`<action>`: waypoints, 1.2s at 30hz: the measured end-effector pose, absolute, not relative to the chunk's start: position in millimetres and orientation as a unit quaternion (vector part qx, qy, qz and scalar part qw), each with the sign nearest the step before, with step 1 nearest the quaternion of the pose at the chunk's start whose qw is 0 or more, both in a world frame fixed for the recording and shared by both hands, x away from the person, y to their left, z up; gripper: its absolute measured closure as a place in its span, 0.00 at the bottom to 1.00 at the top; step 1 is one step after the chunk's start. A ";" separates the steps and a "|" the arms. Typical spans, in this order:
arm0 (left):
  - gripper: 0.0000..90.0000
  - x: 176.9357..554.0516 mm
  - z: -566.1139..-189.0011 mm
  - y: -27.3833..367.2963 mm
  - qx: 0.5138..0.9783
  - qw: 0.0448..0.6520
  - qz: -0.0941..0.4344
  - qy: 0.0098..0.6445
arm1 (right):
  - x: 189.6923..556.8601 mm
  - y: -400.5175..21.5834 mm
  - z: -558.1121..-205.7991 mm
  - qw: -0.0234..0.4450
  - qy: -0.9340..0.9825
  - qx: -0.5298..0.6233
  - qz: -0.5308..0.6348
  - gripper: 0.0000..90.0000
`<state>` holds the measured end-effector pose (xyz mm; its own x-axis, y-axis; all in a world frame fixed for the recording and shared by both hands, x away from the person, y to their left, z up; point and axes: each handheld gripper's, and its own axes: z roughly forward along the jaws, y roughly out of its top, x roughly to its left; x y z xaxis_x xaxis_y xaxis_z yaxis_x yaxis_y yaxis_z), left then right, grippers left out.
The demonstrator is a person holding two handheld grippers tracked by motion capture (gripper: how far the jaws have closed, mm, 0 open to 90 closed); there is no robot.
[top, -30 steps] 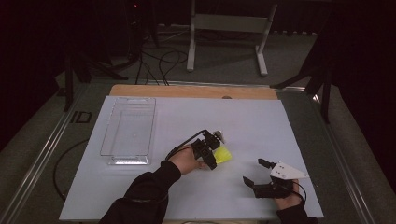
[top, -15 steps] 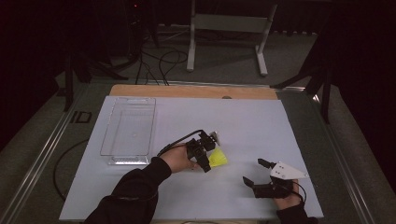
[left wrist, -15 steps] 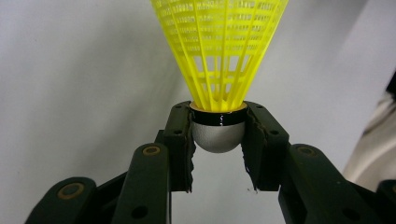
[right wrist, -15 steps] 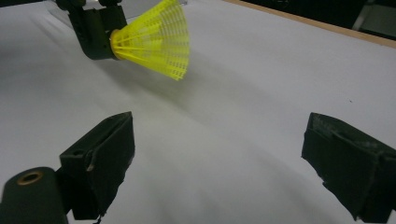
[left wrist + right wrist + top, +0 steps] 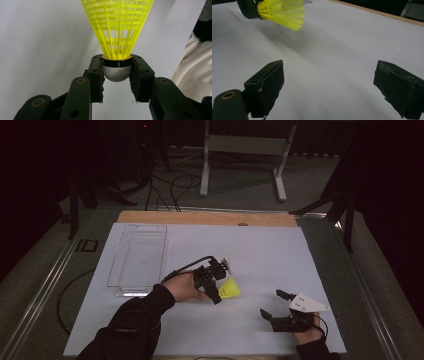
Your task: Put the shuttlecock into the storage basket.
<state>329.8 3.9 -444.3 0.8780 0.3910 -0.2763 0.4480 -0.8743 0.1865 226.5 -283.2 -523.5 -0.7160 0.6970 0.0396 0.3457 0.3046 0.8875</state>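
I hold the yellow shuttlecock (image 5: 229,289) by its cork in my clamped left gripper (image 5: 216,284) above the counter (image 5: 260,250), skirt pointing toward my right gripper (image 5: 272,304), jaws apart; the clear tray (image 5: 137,262) lies behind-left.

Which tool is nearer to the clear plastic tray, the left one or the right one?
Left. The left tool, holding the yellow shuttlecock, is just right of the clear tray. The right tool rests farther away, near the table's front right.

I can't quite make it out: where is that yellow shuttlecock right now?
The shuttlecock is clamped by its cork in the left gripper, near the middle of the white table, right of the clear tray.
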 end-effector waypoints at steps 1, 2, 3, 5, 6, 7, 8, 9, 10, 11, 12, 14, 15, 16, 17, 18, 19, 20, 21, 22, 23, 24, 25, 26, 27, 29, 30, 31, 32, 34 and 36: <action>0.73 329.4 -442.9 4.4 0.960 0.126 -0.116 0.220 | 226.6 -283.3 -523.7 0.180 0.788 0.331 0.487 0.11; 0.73 328.8 -441.6 4.9 0.961 0.126 -0.117 0.216 | 226.7 -283.3 -523.8 0.181 0.788 0.331 0.487 0.11; 0.73 328.9 -440.1 5.7 0.961 0.127 -0.117 0.216 | 226.6 -283.1 -523.8 0.180 0.788 0.331 0.487 0.11; 0.73 328.3 -437.3 7.0 0.961 0.127 -0.118 0.213 | 226.6 -282.9 -523.7 0.180 0.788 0.331 0.487 0.11; 0.73 328.5 -435.9 7.9 0.961 0.129 -0.120 0.213 | 226.6 -282.9 -523.7 0.180 0.788 0.331 0.487 0.11; 0.73 328.0 -434.6 8.5 0.962 0.127 -0.117 0.212 | 226.5 -282.9 -523.6 0.180 0.788 0.331 0.488 0.11; 0.73 328.1 -433.3 9.5 0.963 0.126 -0.119 0.207 | 226.6 -283.1 -523.5 0.180 0.788 0.331 0.488 0.11; 0.73 328.4 -431.9 10.6 0.962 0.128 -0.121 0.209 | 226.6 -283.2 -523.5 0.181 0.787 0.331 0.488 0.11; 0.73 327.9 -430.5 11.3 0.962 0.127 -0.119 0.208 | 226.6 -283.3 -523.4 0.181 0.787 0.331 0.488 0.11; 0.73 328.2 -428.7 12.6 0.964 0.125 -0.118 0.205 | 226.6 -283.4 -523.4 0.181 0.787 0.331 0.488 0.11; 0.73 328.5 -427.1 13.8 0.963 0.125 -0.117 0.205 | 226.6 -283.4 -523.4 0.181 0.787 0.331 0.488 0.11; 0.73 327.8 -424.2 15.8 0.963 0.129 -0.117 0.205 | 226.5 -283.2 -523.6 0.180 0.788 0.331 0.487 0.11; 0.73 328.1 -422.8 17.0 0.964 0.129 -0.116 0.201 | 226.6 -283.1 -523.6 0.180 0.788 0.330 0.487 0.11; 0.73 327.9 -421.8 17.8 0.964 0.131 -0.117 0.201 | 226.5 -283.0 -523.6 0.180 0.788 0.331 0.487 0.11; 0.73 327.6 -420.4 18.6 0.964 0.131 -0.118 0.200 | 226.6 -283.0 -523.4 0.181 0.788 0.330 0.487 0.11; 0.73 327.5 -418.9 19.7 0.964 0.133 -0.117 0.197 | 226.4 -283.0 -523.3 0.180 0.788 0.329 0.488 0.11; 0.73 327.8 -417.3 20.9 0.965 0.132 -0.119 0.194 | 226.3 -283.0 -523.1 0.181 0.788 0.330 0.488 0.11; 0.73 328.1 -415.5 22.3 0.964 0.135 -0.121 0.195 | 226.2 -283.0 -523.1 0.181 0.788 0.330 0.487 0.11; 0.73 328.4 -413.7 23.6 0.963 0.138 -0.122 0.198 | 226.2 -283.1 -523.0 0.181 0.788 0.330 0.487 0.11; 0.73 328.6 -412.1 25.0 0.964 0.134 -0.119 0.194 | 226.2 -283.1 -523.0 0.181 0.788 0.330 0.488 0.11; 0.73 329.1 -410.2 26.5 0.964 0.136 -0.118 0.197 | 226.2 -283.1 -522.9 0.182 0.788 0.330 0.487 0.11; 0.73 330.0 -408.2 28.4 0.964 0.135 -0.119 0.195 | 226.2 -283.1 -522.8 0.182 0.788 0.329 0.487 0.11; 0.73 329.5 -406.7 29.6 0.964 0.136 -0.117 0.197 | 226.2 -283.1 -522.8 0.182 0.788 0.329 0.487 0.11; 0.73 330.0 -404.8 31.4 0.964 0.136 -0.116 0.196 | 226.2 -283.1 -522.8 0.182 0.788 0.329 0.487 0.11; 0.73 330.2 -403.2 33.2 0.963 0.138 -0.118 0.198 | 226.1 -283.2 -522.7 0.182 0.788 0.329 0.487 0.11; 0.73 331.1 -400.0 37.3 0.963 0.137 -0.114 0.200 | 225.9 -283.1 -522.4 0.183 0.788 0.329 0.487 0.11; 0.73 332.0 -398.2 39.7 0.963 0.137 -0.116 0.202 | 225.9 -283.2 -522.3 0.183 0.788 0.328 0.488 0.11; 0.73 332.7 -396.5 41.9 0.962 0.139 -0.114 0.205 | 226.0 -283.2 -522.3 0.183 0.788 0.328 0.488 0.11; 0.73 333.4 -394.9 44.1 0.961 0.140 -0.113 0.210 | 226.0 -283.0 -522.4 0.183 0.788 0.328 0.487 0.11; 0.73 334.5 -392.0 48.0 0.961 0.141 -0.111 0.211 | 226.1 -282.9 -522.4 0.183 0.788 0.328 0.487 0.11; 0.73 336.0 -389.7 51.7 0.959 0.145 -0.111 0.218 | 226.0 -283.0 -522.3 0.182 0.788 0.329 0.488 0.11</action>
